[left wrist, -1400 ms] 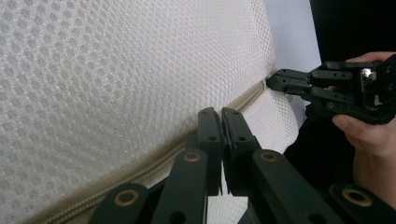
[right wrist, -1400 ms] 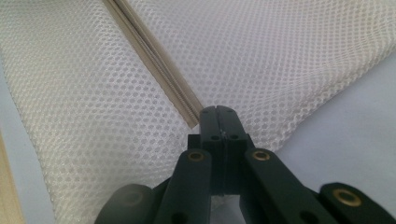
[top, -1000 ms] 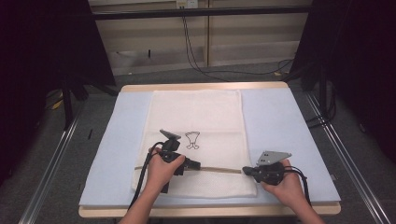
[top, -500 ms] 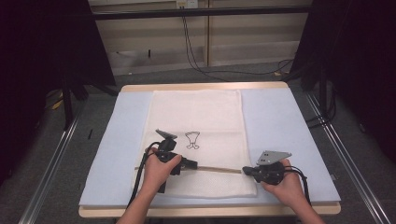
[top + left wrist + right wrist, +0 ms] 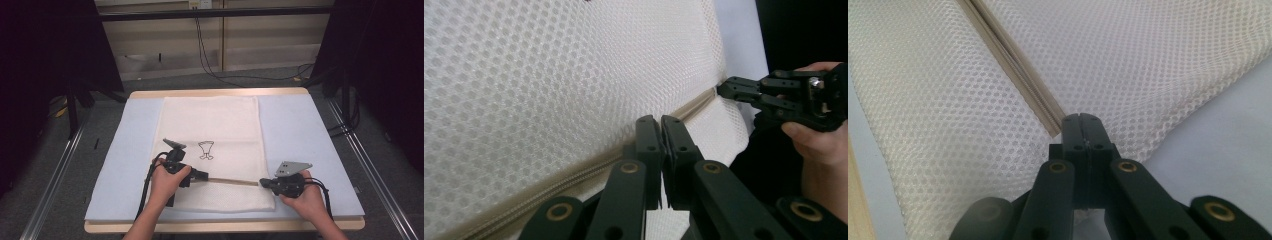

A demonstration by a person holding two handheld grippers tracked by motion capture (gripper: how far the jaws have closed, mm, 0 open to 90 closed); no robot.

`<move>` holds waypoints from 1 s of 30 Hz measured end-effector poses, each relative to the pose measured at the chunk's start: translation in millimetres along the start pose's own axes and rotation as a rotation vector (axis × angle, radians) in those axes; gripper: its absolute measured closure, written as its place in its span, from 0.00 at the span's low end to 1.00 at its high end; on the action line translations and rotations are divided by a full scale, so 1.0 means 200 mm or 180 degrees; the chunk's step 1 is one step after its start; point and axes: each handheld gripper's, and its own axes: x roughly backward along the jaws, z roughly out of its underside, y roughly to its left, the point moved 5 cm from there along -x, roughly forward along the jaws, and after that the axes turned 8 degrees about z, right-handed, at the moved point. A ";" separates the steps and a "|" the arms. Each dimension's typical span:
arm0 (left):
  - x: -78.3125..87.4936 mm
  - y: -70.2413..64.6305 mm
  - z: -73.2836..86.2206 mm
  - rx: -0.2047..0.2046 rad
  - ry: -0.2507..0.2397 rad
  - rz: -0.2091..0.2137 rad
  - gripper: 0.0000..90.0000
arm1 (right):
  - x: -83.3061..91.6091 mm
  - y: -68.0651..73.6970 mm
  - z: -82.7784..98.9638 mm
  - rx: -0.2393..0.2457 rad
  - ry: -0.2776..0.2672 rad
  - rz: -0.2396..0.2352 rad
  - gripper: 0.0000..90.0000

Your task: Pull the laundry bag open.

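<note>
A white mesh bag [image 5: 210, 120] with a small black drawing [image 5: 205, 149] lies flat on the light blue mat [image 5: 300, 130]. A beige zipper [image 5: 232, 181] runs across the bag near its front edge. My left gripper [image 5: 204, 175] is shut on the zipper line, pointing right; in the left gripper view its jaws [image 5: 660, 120] meet right at the zipper [image 5: 574, 172]. My right gripper [image 5: 262, 183] points left and is shut on the bag's edge at the zipper's right end. In its own view the right gripper [image 5: 1082, 118] pinches the mesh just where the zipper [image 5: 1013, 60] stops.
The mat covers a wooden table whose front edge [image 5: 220, 226] runs just below my hands. Metal rails [image 5: 55, 175] flank the table on both sides. Cables [image 5: 215, 70] lie on the floor behind it. Bare mat shows left and right of the bag.
My left gripper has drifted slightly to the left along the zipper. The right gripper has stayed where it was.
</note>
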 end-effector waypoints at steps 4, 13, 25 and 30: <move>0.01 0.00 0.00 -0.0013 -0.0016 0.0008 0.97 | 0.00 0.00 0.00 -0.0002 -0.0002 -0.0005 1.00; 0.02 0.00 0.00 -0.0009 -0.0009 -0.0003 0.97 | 0.00 0.00 0.00 -0.0002 -0.0003 -0.0016 1.00; 0.05 0.01 0.00 -0.0044 -0.0045 -0.0034 0.97 | 0.00 0.00 0.00 -0.0003 0.0001 -0.0009 1.00; 0.06 0.01 0.00 -0.0001 -0.0052 -0.0015 0.97 | 0.00 0.00 0.00 -0.0003 0.0001 -0.0010 1.00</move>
